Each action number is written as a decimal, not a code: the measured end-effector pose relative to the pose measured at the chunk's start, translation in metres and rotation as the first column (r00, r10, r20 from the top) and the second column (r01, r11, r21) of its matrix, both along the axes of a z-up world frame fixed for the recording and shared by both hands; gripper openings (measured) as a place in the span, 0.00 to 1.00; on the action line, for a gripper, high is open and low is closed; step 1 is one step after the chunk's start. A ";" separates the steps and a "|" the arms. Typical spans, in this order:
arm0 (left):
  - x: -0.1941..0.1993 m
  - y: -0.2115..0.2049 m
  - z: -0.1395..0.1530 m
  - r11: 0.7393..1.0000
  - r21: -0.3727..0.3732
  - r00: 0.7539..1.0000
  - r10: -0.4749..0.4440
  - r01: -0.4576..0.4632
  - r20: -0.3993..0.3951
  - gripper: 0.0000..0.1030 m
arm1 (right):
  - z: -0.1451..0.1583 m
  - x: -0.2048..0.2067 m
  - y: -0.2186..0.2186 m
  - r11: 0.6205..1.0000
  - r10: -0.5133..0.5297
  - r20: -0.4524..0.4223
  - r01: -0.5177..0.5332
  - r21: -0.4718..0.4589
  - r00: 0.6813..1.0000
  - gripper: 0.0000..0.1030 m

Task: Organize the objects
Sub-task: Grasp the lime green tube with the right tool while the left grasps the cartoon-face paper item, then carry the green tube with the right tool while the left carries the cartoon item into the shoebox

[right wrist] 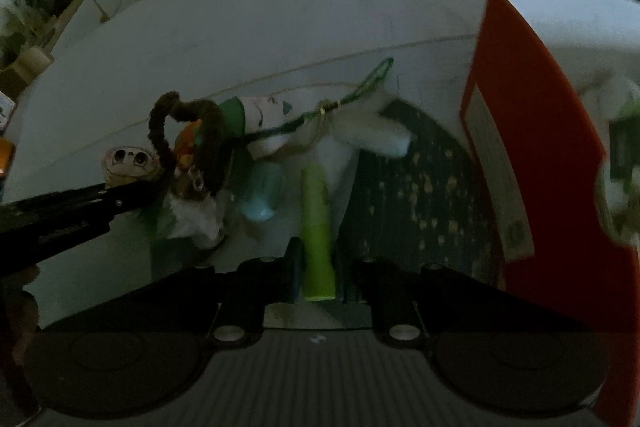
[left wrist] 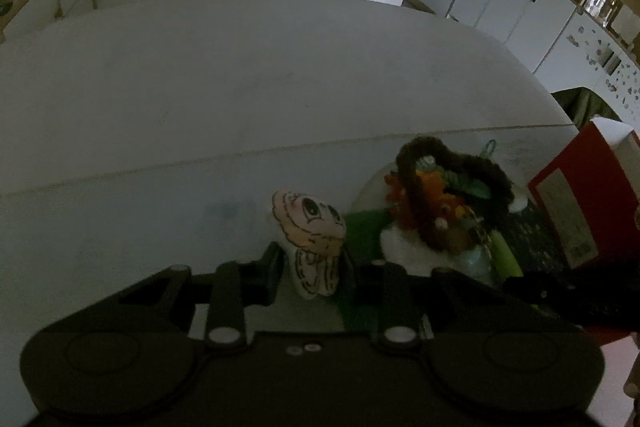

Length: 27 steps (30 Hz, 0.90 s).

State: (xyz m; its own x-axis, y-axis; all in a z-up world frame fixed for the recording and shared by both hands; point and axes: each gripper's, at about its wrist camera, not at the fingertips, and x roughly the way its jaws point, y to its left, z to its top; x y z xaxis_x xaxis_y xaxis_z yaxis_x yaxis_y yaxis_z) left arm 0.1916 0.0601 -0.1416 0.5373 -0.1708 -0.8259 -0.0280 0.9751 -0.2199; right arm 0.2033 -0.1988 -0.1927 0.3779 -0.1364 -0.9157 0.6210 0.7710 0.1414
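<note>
Plush doll (left wrist: 310, 227), pale with a drawn face, sits pinched at its lower body by the left gripper (left wrist: 312, 273), at 9 o'clock of the flower basket (left wrist: 444, 203). Likely light and squashy, so a body grip suits it. The right gripper (right wrist: 316, 267) clasps a lime tube (right wrist: 317, 227), seemingly stiff and smooth, near its end, on the table (right wrist: 280, 7).

Right tool (right wrist: 318, 267): fingers flanking lime-green tube (right wrist: 317, 231), contact unclear.
Left tool (right wrist: 132, 193): entering from left, tip at cartoon-face charm (right wrist: 128, 163).
Red box (right wrist: 532, 163): upright, right side.
Surface (right wrist: 280, 19): white, cluttered with small trinkets.
</note>
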 end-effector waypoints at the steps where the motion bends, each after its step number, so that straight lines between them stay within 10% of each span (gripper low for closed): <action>1: -0.004 0.001 0.001 1.000 -0.013 1.000 0.004 -0.004 -0.005 0.28 | 0.002 -0.004 0.001 1.000 -0.002 0.002 0.002 0.007 1.000 0.16; 27: -0.083 -0.078 0.087 0.974 -0.205 0.995 -0.096 0.096 0.007 0.28 | 0.119 -0.137 0.001 0.999 -0.039 0.188 0.032 0.042 0.981 0.16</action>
State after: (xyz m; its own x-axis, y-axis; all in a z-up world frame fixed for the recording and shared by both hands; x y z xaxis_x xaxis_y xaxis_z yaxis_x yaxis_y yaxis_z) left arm 0.1083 -0.0180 -0.0547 0.5080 -0.3873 -0.7693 0.0626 0.9074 -0.4155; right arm 0.0665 -0.1974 -0.0741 0.5400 -0.1184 -0.8333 0.6071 0.7405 0.2882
